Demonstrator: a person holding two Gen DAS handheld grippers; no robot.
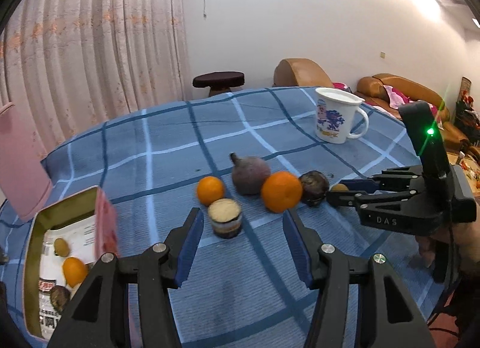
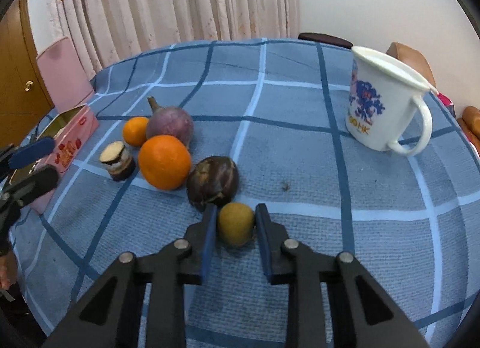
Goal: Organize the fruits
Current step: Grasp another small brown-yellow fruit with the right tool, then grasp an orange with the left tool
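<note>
Right gripper [image 2: 235, 222] clamped across the widest part of a small, light, firm kiwi-like fruit [image 2: 235, 223] lying on the checked tablecloth [image 2: 300, 152] beside a dark passion fruit [image 2: 213, 181]; left gripper [image 1: 243, 240] open, empty.

right gripper [image 1: 336, 195]: "DAS" on body | mug [image 2: 387, 101]: orange letters ending "HK" | tin [image 2: 72, 137]: red print, unreadable

My right gripper [image 2: 235, 222] is angled down at the table with its blue pads pinched tight, something small and round caught between them. My left gripper [image 1: 243, 246] hovers with its jaws apart and nothing in them.
</note>
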